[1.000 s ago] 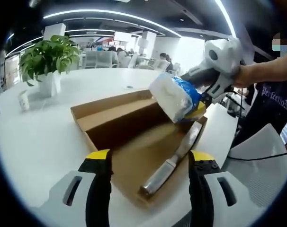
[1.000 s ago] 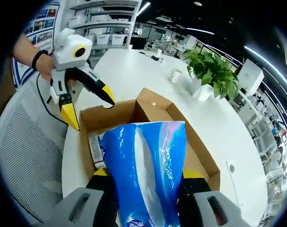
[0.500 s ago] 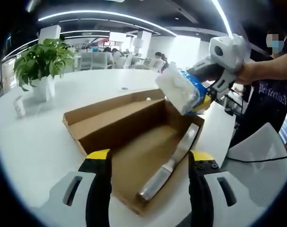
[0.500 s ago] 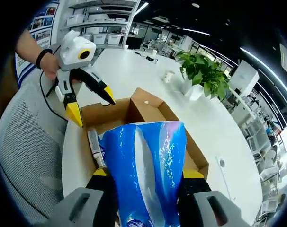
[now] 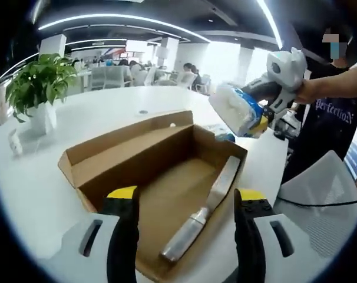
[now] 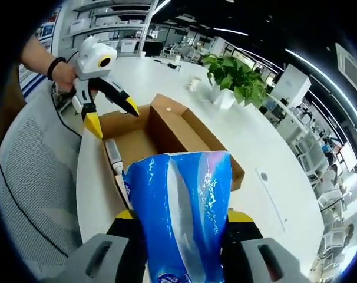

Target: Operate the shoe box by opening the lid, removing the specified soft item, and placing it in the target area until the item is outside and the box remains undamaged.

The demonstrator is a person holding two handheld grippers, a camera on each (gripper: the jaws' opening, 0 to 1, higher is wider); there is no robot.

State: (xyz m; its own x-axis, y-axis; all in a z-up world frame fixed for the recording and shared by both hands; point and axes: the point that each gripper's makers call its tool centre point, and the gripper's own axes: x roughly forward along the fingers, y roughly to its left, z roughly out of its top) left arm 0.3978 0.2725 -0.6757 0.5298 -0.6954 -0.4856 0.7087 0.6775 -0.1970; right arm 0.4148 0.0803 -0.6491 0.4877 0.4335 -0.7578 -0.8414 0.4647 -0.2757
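An open cardboard shoe box (image 5: 125, 156) lies on the white table, with a silver tube (image 5: 199, 218) along its floor. My left gripper (image 5: 185, 197) is open at the box's near edge, nothing between its jaws. My right gripper (image 5: 267, 94), held by a hand, comes in from the right. It is shut on a soft blue and white tissue pack (image 5: 240, 109), held in the air past the box's far right corner. In the right gripper view the pack (image 6: 178, 206) sits between my right gripper's (image 6: 181, 219) jaws, above the box (image 6: 178, 132). The left gripper (image 6: 112, 115) hangs open at the box's far end.
A potted plant (image 5: 34, 82) and a small cup (image 5: 13, 141) stand on the round white table (image 5: 31, 188). A grey mesh chair (image 6: 31, 188) stands at the table's edge. A person in a dark shirt (image 5: 334, 118) is at the right.
My right gripper has carried the tissue pack up and off to the right, away from over the box. My left gripper stays open at the box's near edge.
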